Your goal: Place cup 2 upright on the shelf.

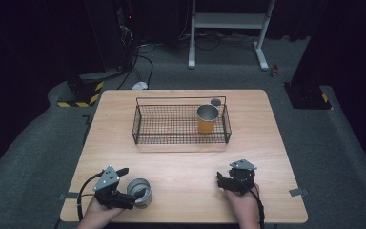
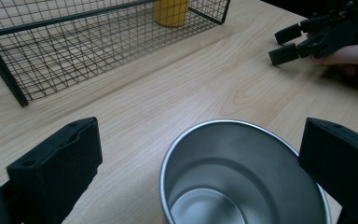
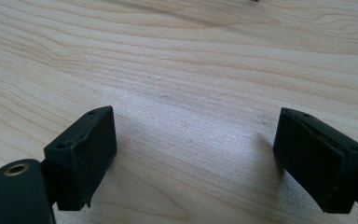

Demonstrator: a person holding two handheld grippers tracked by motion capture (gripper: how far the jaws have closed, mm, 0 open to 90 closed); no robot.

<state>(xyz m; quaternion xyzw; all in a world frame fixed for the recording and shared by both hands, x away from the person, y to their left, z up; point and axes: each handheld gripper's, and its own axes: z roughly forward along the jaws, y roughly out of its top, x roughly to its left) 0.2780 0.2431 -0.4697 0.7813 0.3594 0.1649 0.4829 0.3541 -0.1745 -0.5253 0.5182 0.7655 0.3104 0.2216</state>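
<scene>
A steel cup stands upright near the table's front left edge; the left gripper view looks down into the same steel cup. My left gripper is open, its jaws wide apart on either side of the cup, and the left gripper has a clear gap at its left jaw. A yellow cup with a steel inside stands in the right end of a black wire basket. My right gripper rests open low over bare wood at the front right, and the right gripper holds nothing.
The wooden table has bare room between the basket and the grippers. A small dark round object lies just behind the basket's right end. The left gripper view shows the basket, the yellow cup and the other gripper.
</scene>
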